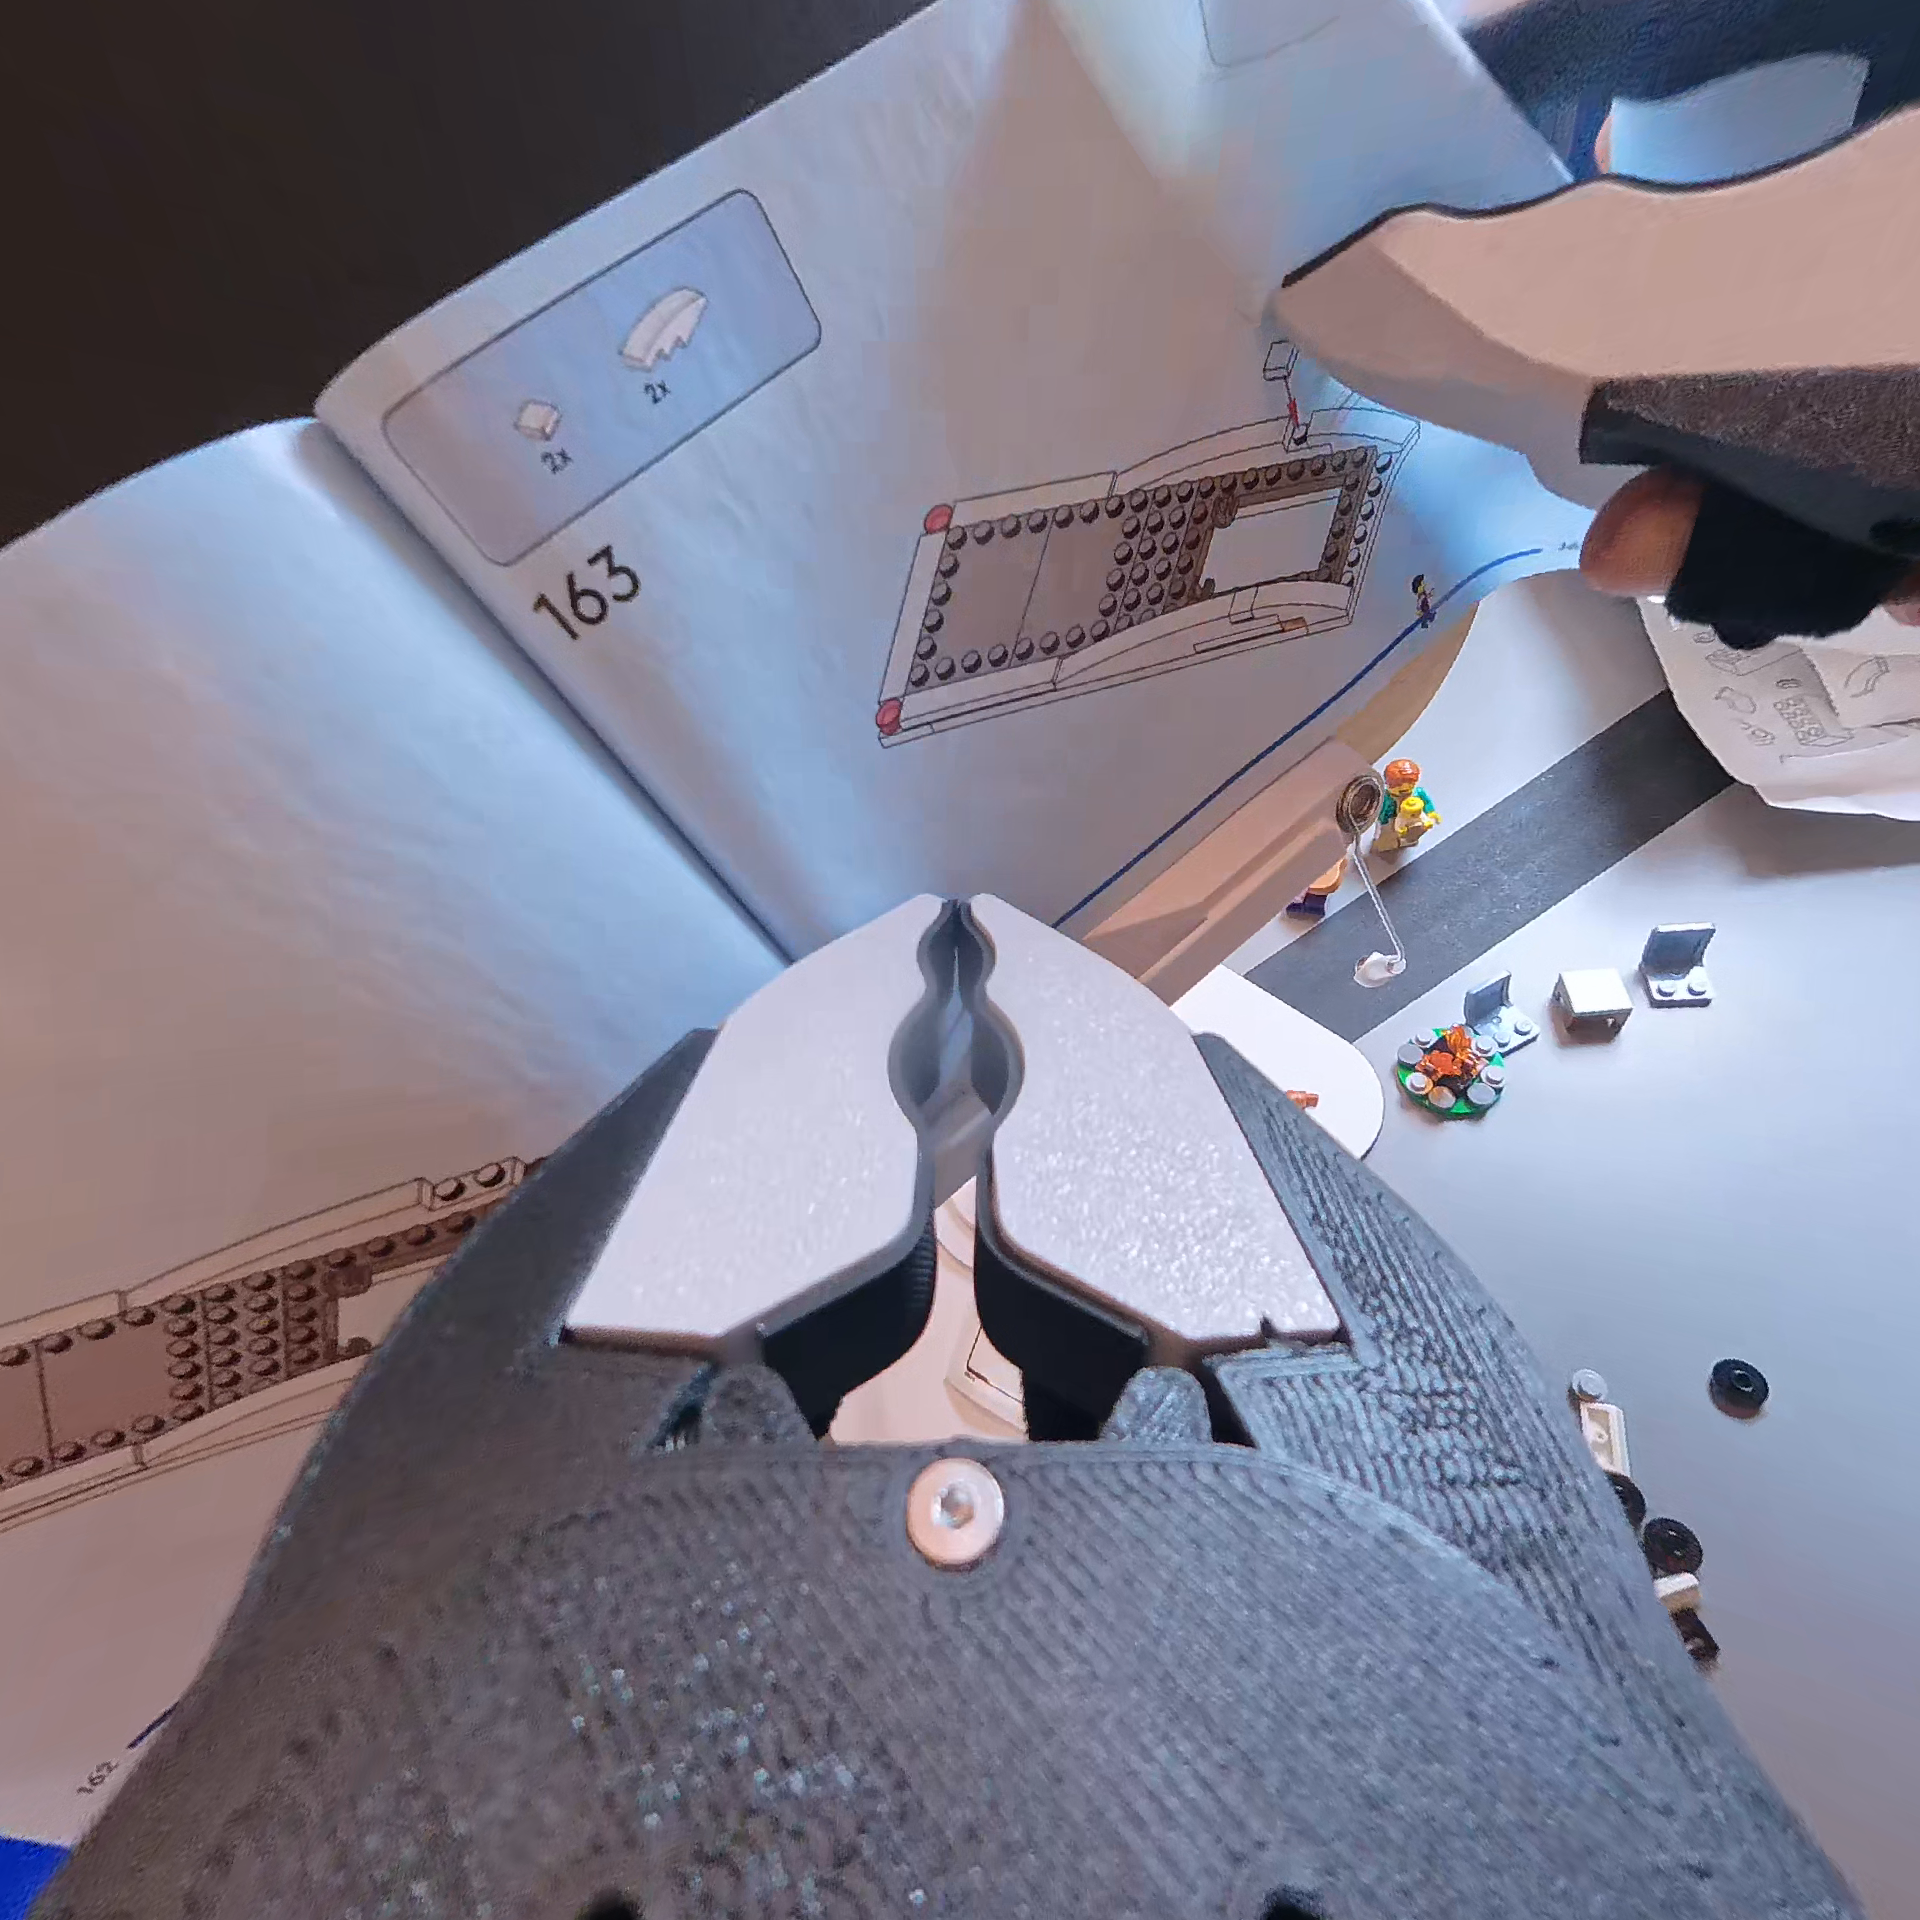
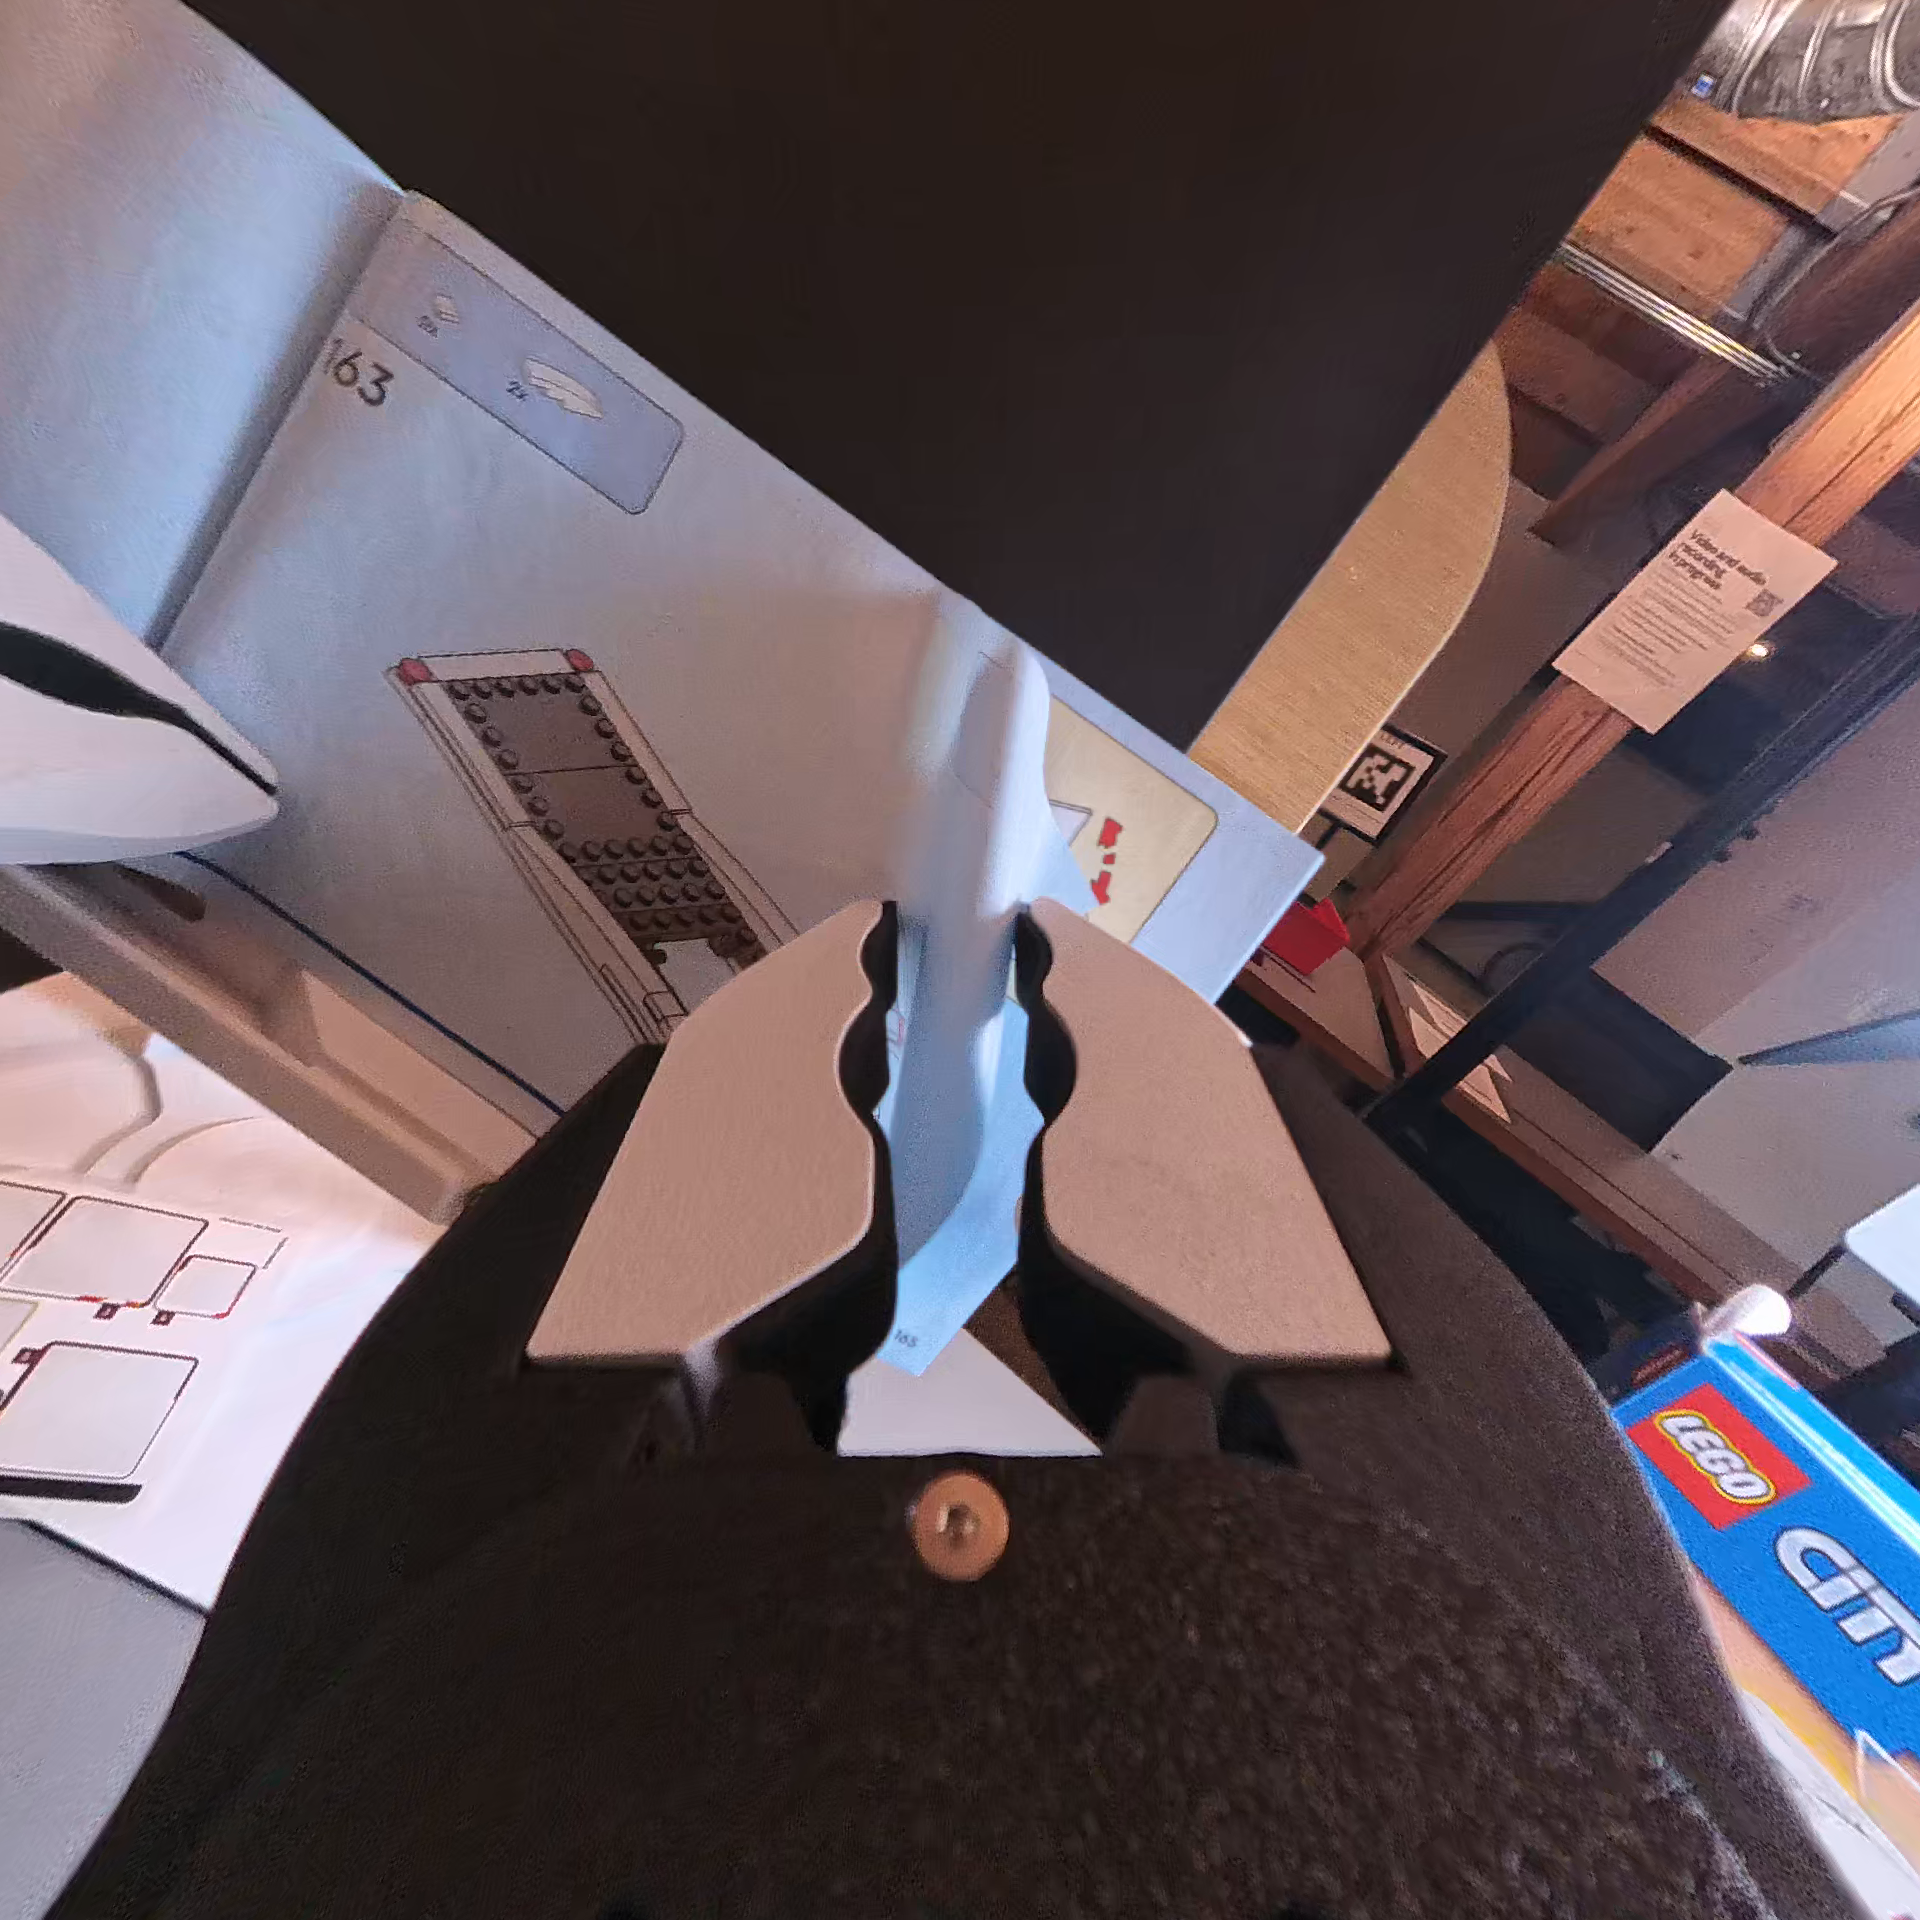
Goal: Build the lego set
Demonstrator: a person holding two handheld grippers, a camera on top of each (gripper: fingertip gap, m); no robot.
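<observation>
The right gripper (image 2: 956,935) clamps a curled page (image 2: 977,790) of the instruction booklet (image 1: 727,582); lift gently, lest it tear. The left gripper (image 1: 958,914), jaws together and bare, hovers over the spine.

Smooth grey tabletop (image 1: 1714,1195) with a dark stripe (image 1: 1538,831) bears an open paper instruction booklet (image 1: 312,779), small loose plastic bricks (image 1: 1590,1003), toy figures (image 1: 1403,805).

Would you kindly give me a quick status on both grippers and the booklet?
Left gripper shut, empty, over open instruction booklet. Right gripper has a curled page between its fingers, grip unclear. Loose toy bricks on table alongside.
</observation>
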